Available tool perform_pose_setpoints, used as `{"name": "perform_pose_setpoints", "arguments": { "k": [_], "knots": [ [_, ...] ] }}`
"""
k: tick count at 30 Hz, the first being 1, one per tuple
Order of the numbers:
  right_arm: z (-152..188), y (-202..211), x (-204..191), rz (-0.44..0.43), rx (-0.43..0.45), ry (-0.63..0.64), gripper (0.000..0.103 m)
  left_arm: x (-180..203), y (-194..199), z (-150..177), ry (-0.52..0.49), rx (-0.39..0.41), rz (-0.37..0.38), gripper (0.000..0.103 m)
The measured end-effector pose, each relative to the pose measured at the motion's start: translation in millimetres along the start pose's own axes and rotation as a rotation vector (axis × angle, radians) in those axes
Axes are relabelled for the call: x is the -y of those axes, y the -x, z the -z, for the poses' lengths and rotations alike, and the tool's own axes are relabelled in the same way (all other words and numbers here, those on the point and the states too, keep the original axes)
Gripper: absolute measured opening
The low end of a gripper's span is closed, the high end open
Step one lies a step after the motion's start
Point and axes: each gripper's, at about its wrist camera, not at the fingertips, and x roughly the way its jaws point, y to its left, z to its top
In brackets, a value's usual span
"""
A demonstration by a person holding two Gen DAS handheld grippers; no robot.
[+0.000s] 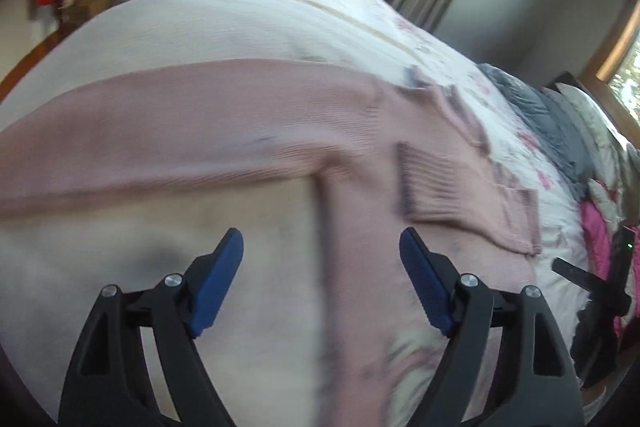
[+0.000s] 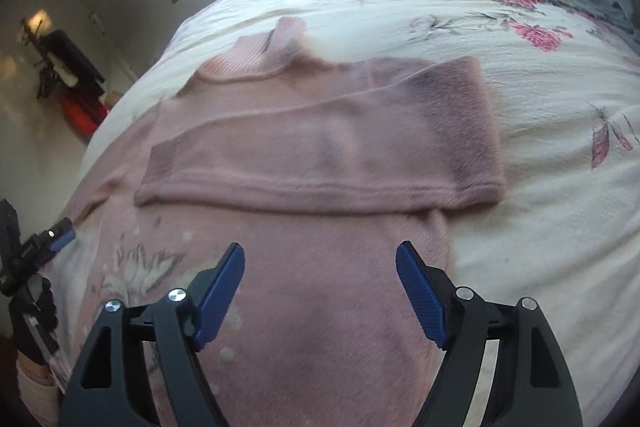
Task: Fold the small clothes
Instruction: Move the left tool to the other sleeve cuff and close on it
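The left gripper (image 1: 321, 241) and the right gripper (image 2: 320, 255) both hover with jaws spread wide and empty above the pink knit sweater (image 2: 304, 155), lying flat on the flowered bed (image 2: 540, 211) with one sleeve folded across.

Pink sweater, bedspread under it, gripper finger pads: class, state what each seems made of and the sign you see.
Pink sweater: soft knit, probably wool or acrylic; ribbed cuff and collar, matte fuzzy surface.
Bedspread: cream woven cloth, likely cotton; crinkled texture, printed pink flowers.
Finger pads: blue, ridged, matte; rubber or plastic, cannot tell which.
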Motion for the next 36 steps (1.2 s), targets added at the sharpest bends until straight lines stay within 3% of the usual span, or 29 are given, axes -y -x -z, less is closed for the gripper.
{"name": "perform_pose_setpoints", "arguments": {
  "k": [5,14,19,25,28,31,33,35,36],
  "knots": [
    [27,-8,-36,-0.02,-0.017,0.054,0.08,-78,37,19,0.142,0.035,-0.052,0.081],
    [47,-27,-70,-0.023,-0.061,0.093,0.08,-182,50,8,0.467,0.187,0.014,0.08],
    [52,-39,-72,0.002,-0.09,0.091,0.08,-202,39,-8,0.512,0.262,0.011,0.08],
    [55,-52,-67,0.021,-0.105,0.083,0.08,-196,25,-30,0.511,0.299,-0.034,0.079],
    [57,-54,-65,0.026,-0.105,0.09,0.08,-193,26,-33,0.496,0.304,-0.051,0.066],
    [56,-53,-66,0.023,-0.103,0.097,0.08,-199,32,-28,0.518,0.313,-0.047,0.047],
    [56,-52,-64,0.019,-0.102,0.095,0.08,-199,35,-25,0.531,0.31,-0.045,0.026],
    [56,-51,-62,0.017,-0.1,0.092,0.08,-198,39,-24,0.527,0.309,-0.037,0.015],
    [57,-51,-61,0.015,-0.099,0.09,0.08,-196,41,-25,0.522,0.314,-0.034,0.014]
  ]
}}
